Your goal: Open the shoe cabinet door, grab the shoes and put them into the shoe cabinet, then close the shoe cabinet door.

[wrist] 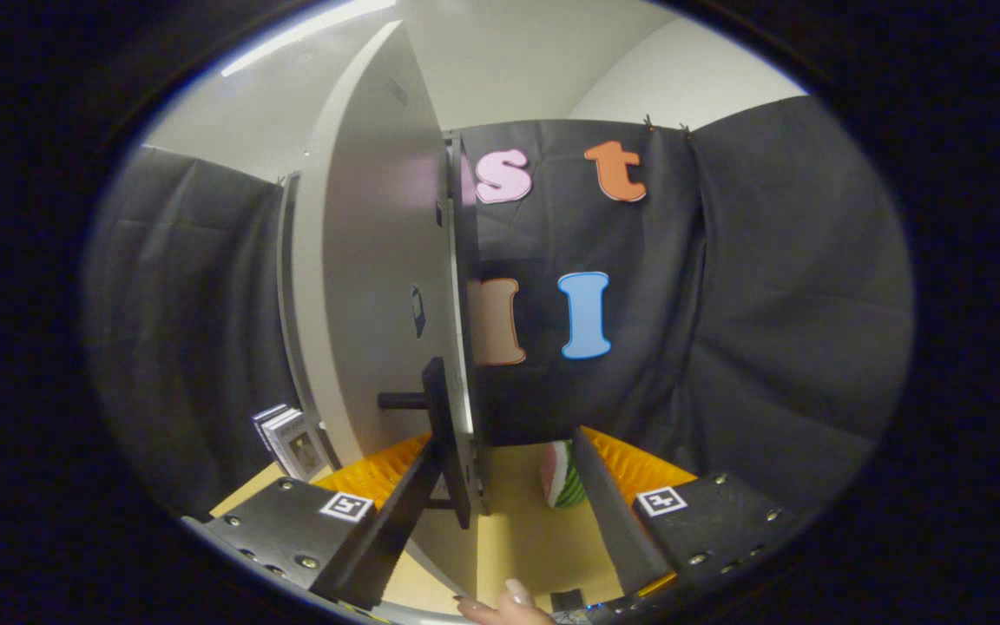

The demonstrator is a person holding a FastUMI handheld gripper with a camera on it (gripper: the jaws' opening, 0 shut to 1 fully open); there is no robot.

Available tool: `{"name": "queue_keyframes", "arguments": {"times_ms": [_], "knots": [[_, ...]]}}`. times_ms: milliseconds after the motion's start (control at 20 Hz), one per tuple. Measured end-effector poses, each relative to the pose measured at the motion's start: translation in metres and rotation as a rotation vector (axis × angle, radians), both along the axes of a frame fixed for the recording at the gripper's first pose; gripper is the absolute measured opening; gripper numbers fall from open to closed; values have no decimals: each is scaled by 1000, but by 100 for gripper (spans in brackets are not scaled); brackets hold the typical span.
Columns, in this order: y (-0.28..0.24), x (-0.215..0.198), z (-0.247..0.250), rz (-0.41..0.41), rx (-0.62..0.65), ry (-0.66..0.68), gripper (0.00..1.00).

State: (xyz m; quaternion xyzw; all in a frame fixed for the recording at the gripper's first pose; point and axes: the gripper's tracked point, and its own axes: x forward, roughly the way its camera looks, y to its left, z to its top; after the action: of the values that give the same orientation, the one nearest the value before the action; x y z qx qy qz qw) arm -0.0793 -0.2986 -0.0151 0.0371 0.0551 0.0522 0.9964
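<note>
Cabinet door (370,286): swung wide open and seen nearly edge-on, so its thin outer edge faces the camera. The long axis runs straight up and down, from the tabletop up toward the ceiling. The pale grey face is on the left side of that edge.

Door handle (437,417): a dark vertical bar on a short stub, low on the door, right by the edge. It sits just ahead of the left finger.

Gripper (504,486): fingers spread apart, pretty much relaxed, nothing clamped between them. The left finger (396,512) is tucked up against the handle and door edge, looks like touching, but it's hard to be sure. The right finger (608,512) is well clear of the door.

Between the fingers: the door's bottom edge and bare table.

Toy watermelon slice (562,476): red and green, on the table just beyond the fingers, close to the right one.

Small box (292,438): standing on the table left of the door.

Surface: a light tan tabletop (522,521).

Room: black cloth wall (769,304) all around, white ceiling above.

Hand (504,608): a fingertip pokes in behind the gripper.
</note>
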Motion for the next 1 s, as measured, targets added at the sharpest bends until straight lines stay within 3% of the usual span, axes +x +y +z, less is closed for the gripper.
{"name": "queue_keyframes", "arguments": {"times_ms": [200, 600, 1000], "knots": [[8, 10, 3, 53, 9, -22, 95], [105, 21, 1, 222, 24, -17, 95], [193, 34, 0, 176, -20, -41, 94]]}}
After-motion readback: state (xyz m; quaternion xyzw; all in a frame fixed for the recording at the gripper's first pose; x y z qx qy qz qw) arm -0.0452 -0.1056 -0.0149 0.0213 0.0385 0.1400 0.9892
